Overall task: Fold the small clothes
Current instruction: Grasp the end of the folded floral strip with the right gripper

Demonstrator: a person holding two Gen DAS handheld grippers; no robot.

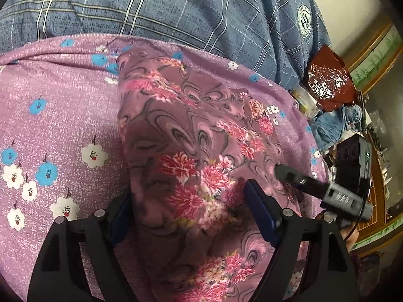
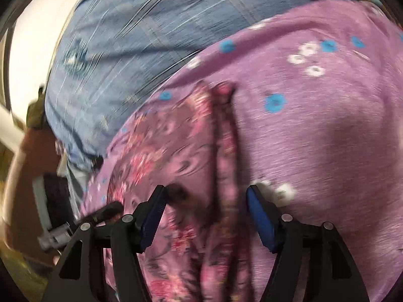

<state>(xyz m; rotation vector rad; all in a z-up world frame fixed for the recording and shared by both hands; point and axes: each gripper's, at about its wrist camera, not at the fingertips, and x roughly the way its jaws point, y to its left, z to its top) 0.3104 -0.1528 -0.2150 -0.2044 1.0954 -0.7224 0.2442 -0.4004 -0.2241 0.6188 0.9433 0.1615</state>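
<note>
A mauve garment with pink flowers and grey swirls [image 1: 191,136] lies on a purple sheet with blue and white flowers [image 1: 58,125]. My left gripper [image 1: 186,206] is open just above the garment, its jaws astride the cloth. The right gripper's tip [image 1: 289,175] shows at the garment's right side. In the blurred right wrist view the garment [image 2: 176,151] has a raised fold ridge [image 2: 226,136]. My right gripper [image 2: 205,210] is open, its jaws either side of that ridge. The left gripper's tip [image 2: 108,210] shows at the left.
A person in a blue checked shirt [image 1: 176,7] stands right behind the sheet's far edge. At the right lie a red foil packet [image 1: 327,80], a crumpled blue cloth [image 1: 335,123] and a black device [image 1: 355,161], with a wooden edge [image 1: 377,176] beyond.
</note>
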